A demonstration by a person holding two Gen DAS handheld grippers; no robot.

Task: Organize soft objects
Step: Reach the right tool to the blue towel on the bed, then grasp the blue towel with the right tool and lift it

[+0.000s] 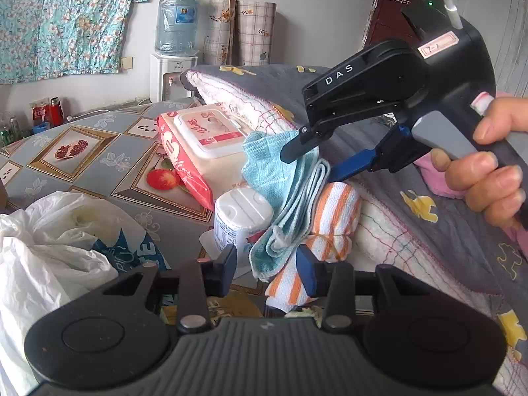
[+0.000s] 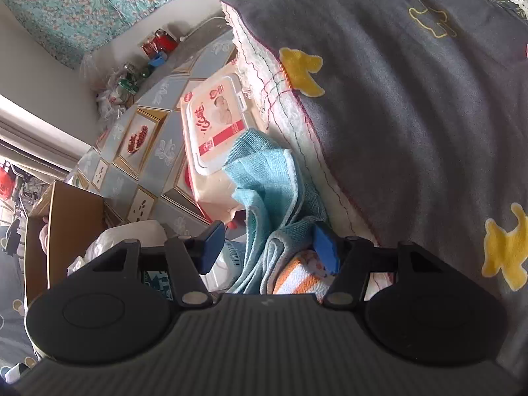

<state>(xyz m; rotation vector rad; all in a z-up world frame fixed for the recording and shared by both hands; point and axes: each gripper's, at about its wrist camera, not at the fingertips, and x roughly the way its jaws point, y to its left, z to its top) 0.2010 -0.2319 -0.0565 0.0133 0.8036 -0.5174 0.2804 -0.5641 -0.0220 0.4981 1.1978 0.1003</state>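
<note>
A light blue towel (image 1: 287, 198) hangs crumpled over an orange-and-white striped towel (image 1: 333, 224), beside a folded grey blanket (image 1: 412, 171). My left gripper (image 1: 267, 269) is open, its fingers either side of the blue towel's lower end. My right gripper (image 1: 310, 161) comes in from the right, open, its jaws around the blue towel's top. In the right wrist view the right gripper (image 2: 269, 247) stands open around the blue towel (image 2: 264, 178), with the striped towel (image 2: 297, 280) just below.
A red-and-white wet-wipes pack (image 1: 198, 142) and a white tub (image 1: 241, 221) lie left of the towels on the patterned tablecloth (image 1: 99, 165). A white plastic bag (image 1: 46, 247) sits at front left. A cardboard box (image 2: 66, 224) is at the table edge.
</note>
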